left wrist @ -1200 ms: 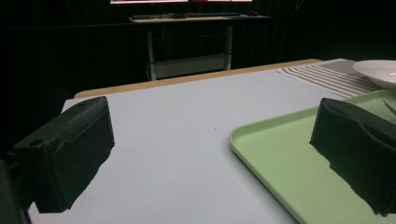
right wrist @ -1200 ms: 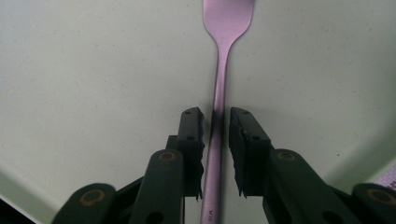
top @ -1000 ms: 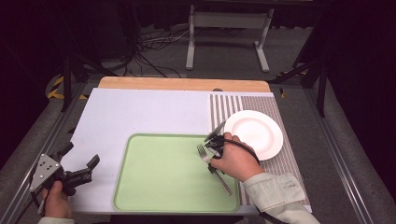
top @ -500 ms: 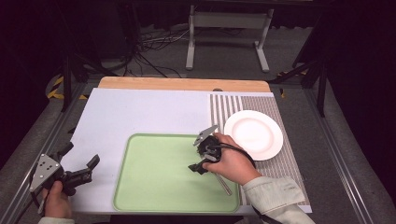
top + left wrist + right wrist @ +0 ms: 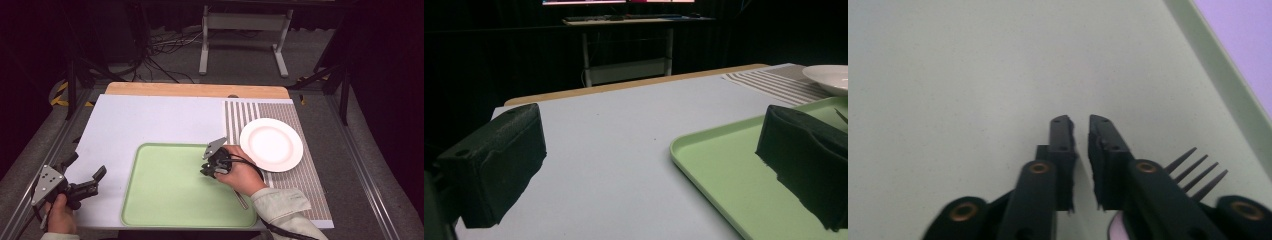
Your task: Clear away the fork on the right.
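Observation:
A metal fork lies on the green tray, handle poking out past the person's right hand, tines showing beside and under one jaw. My right gripper points left and down over the tray's right half. Its jaws have just been closing and stand almost together with nothing between them, above bare tray. My left gripper hovers at the table's front left corner, open, with its pads far apart and empty.
A white plate sits on the striped mat right of the tray, and shows in the left gripper view as the plate past the tray rim. A pale sheet covers the table.
The right gripper has slid left and lower from the fork's head toward the tray's middle, its jaws spreading and then coming together. The left gripper has stayed put.

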### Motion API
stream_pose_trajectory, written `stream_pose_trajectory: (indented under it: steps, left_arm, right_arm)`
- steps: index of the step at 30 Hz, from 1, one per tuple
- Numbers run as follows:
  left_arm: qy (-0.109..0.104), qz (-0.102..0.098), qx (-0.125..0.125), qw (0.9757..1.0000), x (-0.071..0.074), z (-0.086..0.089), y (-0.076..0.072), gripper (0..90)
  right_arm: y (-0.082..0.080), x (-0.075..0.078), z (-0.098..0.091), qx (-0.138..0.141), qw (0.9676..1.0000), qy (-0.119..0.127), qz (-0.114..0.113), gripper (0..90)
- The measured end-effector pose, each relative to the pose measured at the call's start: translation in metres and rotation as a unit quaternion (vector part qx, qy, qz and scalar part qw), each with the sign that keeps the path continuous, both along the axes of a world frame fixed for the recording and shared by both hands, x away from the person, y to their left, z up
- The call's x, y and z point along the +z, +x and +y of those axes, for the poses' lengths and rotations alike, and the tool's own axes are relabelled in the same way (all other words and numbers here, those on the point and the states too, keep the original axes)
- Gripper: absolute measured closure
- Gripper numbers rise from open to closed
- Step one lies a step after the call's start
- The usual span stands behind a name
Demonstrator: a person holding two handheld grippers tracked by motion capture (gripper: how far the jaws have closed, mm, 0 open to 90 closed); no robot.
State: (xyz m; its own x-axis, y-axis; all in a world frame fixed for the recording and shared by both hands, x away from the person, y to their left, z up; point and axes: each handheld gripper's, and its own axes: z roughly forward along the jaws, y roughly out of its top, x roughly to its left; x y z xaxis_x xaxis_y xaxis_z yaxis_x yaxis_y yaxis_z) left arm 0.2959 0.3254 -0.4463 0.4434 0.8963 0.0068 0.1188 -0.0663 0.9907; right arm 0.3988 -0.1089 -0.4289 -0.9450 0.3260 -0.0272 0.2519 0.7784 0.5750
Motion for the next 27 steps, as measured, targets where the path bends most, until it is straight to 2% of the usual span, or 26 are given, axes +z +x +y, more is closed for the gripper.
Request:
stream_pose_trajectory:
  steps: [3, 21, 27]
  left_arm:
    - [0.000, 0.000, 0.000, 1.0000, 0.000, 0.000, 0.000, 0.3]
    - [-0.002, 0.000, 0.001, 1.0000, 0.000, 0.000, 0.000, 0.3]
    - [-0.002, 0.000, 0.001, 1.0000, 0.000, 0.000, 0.000, 0.3]
  right_arm:
    - [0.003, -0.003, -0.001, 0.001, 1.0000, -0.007, -0.001, 90.0]
    - [0.010, -0.007, -0.006, -0.012, 0.9996, -0.025, -0.005, 90.0]
    - [0.013, -0.005, -0.013, -0.028, 0.9991, -0.031, -0.009, 90.0]
